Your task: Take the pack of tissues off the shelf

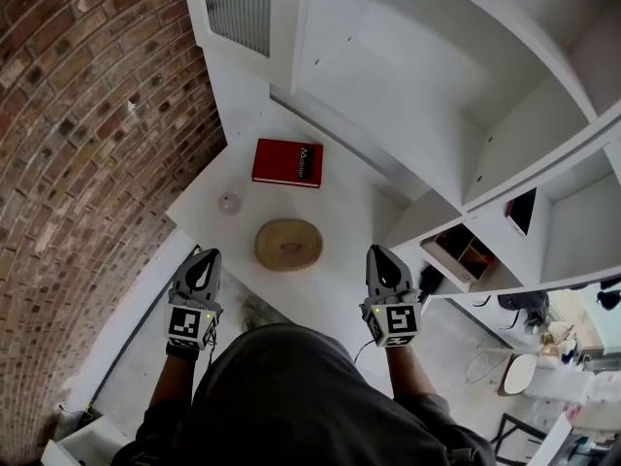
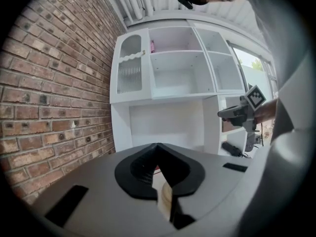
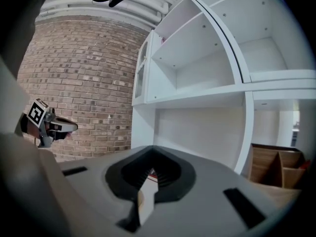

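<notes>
Left hand-held gripper (image 1: 205, 260): jaws closed together, nothing between them. Right hand-held gripper (image 1: 382, 256): the same, shut and empty. Both held out in front of the person's body, well apart, pointing toward the white shelf unit (image 1: 543, 85), with a round wooden piece (image 1: 288, 244) lying flat on the white counter (image 1: 340, 212) between and just beyond them.

Further back on the counter, a red book (image 1: 287, 162) lying flat; to its left and nearer, a small clear thing (image 1: 229, 202), too faint to name. Brick wall (image 1: 87, 144) along the left side of the counter.

Pack of tissues: not made out for certain. Only candidate a small pink thing (image 2: 152, 46) standing at the left end of an upper shelf compartment, too small to identify, well away from both grippers. Lower right compartment: a wooden divided box (image 1: 464, 250); one compartment up, a dark flat thing (image 1: 521, 212) leaning on edge.
</notes>
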Tool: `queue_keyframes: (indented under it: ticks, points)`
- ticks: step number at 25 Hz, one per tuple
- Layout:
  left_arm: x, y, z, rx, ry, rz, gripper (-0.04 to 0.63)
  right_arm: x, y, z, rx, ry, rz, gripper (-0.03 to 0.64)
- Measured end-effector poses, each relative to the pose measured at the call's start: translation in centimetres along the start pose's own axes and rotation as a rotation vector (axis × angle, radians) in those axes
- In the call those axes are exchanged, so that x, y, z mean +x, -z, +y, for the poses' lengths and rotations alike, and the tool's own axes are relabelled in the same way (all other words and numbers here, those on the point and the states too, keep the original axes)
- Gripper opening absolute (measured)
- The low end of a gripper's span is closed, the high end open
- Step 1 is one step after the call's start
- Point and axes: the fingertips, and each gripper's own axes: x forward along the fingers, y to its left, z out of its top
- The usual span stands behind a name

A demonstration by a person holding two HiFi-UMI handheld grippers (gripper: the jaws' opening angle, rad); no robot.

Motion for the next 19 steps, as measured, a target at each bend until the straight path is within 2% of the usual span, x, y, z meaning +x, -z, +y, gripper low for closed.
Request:
queue_keyframes:
  ticks: [19]
  points:
    - [0.43,-0.17,-0.70,0.003,-0.008,0.005,0.000,0.33,0.50,0.43,-0.015,-0.060,0.005,-0.001]
